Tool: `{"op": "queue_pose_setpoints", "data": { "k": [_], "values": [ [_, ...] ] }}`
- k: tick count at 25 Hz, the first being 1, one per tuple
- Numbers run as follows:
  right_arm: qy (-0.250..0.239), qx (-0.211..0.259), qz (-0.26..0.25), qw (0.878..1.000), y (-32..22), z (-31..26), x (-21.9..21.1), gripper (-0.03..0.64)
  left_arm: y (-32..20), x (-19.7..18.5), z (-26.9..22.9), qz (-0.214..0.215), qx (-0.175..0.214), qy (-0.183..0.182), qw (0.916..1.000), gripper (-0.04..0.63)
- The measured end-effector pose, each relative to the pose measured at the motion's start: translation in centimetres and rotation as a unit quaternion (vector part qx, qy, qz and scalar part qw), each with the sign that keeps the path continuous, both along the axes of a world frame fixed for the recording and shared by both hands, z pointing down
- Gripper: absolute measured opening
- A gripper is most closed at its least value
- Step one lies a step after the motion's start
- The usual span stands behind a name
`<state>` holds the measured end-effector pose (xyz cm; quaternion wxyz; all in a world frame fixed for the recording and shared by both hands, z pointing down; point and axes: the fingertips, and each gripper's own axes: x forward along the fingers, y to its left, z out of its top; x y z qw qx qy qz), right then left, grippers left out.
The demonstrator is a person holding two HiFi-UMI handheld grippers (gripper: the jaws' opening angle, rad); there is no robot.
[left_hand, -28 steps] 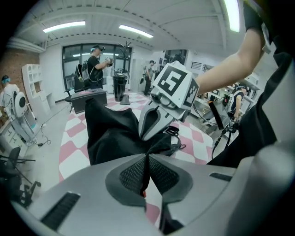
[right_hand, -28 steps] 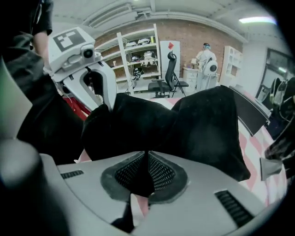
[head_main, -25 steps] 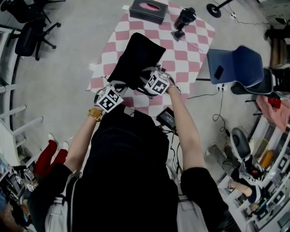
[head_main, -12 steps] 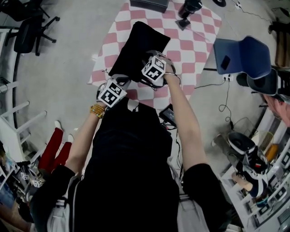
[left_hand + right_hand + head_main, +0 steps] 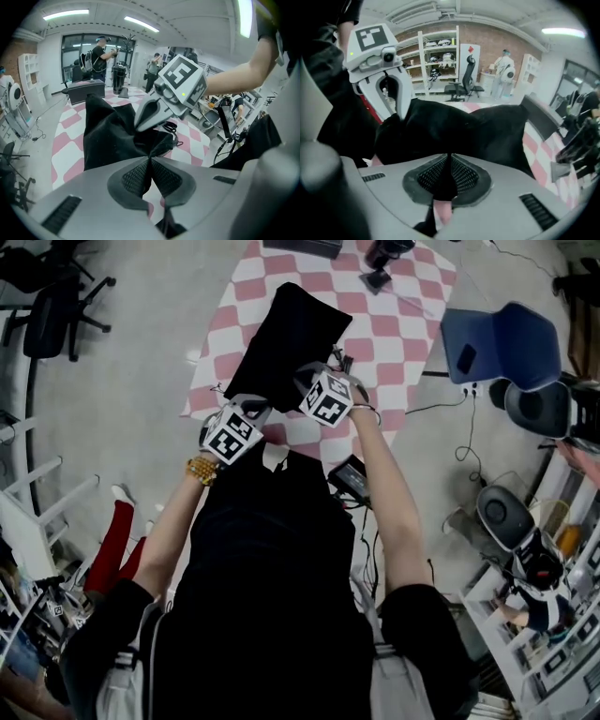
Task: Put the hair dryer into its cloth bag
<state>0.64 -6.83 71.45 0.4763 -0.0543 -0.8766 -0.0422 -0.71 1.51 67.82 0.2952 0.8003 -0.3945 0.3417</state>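
Observation:
The black cloth bag (image 5: 286, 343) lies on a pink-and-white checked mat (image 5: 394, 329). My left gripper (image 5: 253, 411) is shut on the bag's near left edge, with black cloth pinched between its pads (image 5: 136, 176). My right gripper (image 5: 307, 382) has just been closing. It is now shut on the near edge beside the left one, with a fold of cloth (image 5: 445, 180) between its pads. The bag (image 5: 112, 136) bunches up between the two grippers (image 5: 478, 131). The black hair dryer (image 5: 382, 259) stands at the mat's far end, apart from the bag (image 5: 118, 78).
A black box (image 5: 305, 245) sits at the mat's far edge. A blue chair (image 5: 497, 343) stands to the right. A black device with cables (image 5: 347, 474) lies on the floor by my right arm. An office chair (image 5: 52, 306) is at the far left. People stand in the background (image 5: 101, 54).
The right gripper reached farther over the bag half a second ago and has come back to its near edge. The left gripper has stayed at the bag's near left corner.

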Motion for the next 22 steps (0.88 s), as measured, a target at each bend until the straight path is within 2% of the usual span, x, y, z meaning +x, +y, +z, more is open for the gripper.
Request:
{"op": "queue_pose_setpoints", "data": {
  "k": [2,3,4,6,8,9,11,14,19,22],
  "values": [
    [-0.017,0.057,0.036,0.998,-3.2,-0.6,-0.2,0.051,0.5,0.2,0.1,0.01,-0.004,-0.002,0.9999,0.026],
    [-0.006,0.071,0.045,0.996,-4.4,-0.1,-0.1,0.17,0.7,0.2,0.1,0.015,-0.007,-0.003,0.9999,0.026],
    [0.015,0.071,0.047,0.996,-5.2,0.7,-0.1,0.249,0.9,0.3,0.1,0.019,-0.008,-0.005,0.9998,0.026],
    [0.053,0.053,0.049,0.996,-5.8,2.5,-0.4,0.264,1.1,0.2,-0.1,0.025,-0.005,-0.009,0.9996,0.026],
    [0.07,0.025,0.062,0.995,-5.5,3.5,-0.9,0.262,1.1,0.1,-0.9,0.029,0.012,-0.01,0.9994,0.026],
    [0.076,0.01,0.069,0.995,-5.3,3.6,-0.9,0.24,0.9,0.0,-1.4,0.029,0.024,-0.011,0.9992,0.026],
    [0.083,-0.009,0.076,0.994,-4.6,3.5,-0.9,0.159,0.4,-0.5,-2.3,0.027,0.045,-0.016,0.9985,0.026],
    [0.08,-0.004,0.08,0.994,-3.2,3.4,-0.7,0.049,0.1,-1.6,-3.1,0.022,0.057,-0.022,0.9979,0.026],
    [0.069,-0.005,0.108,0.992,-1.3,2.5,0.2,0.029,-0.5,-2.6,-3.5,-0.001,0.051,-0.007,0.9987,0.026],
    [0.059,-0.004,0.103,0.993,-0.1,1.5,0.0,0.028,-1.4,-3.0,-3.2,-0.001,0.048,-0.01,0.9988,0.028]
  ]
}}
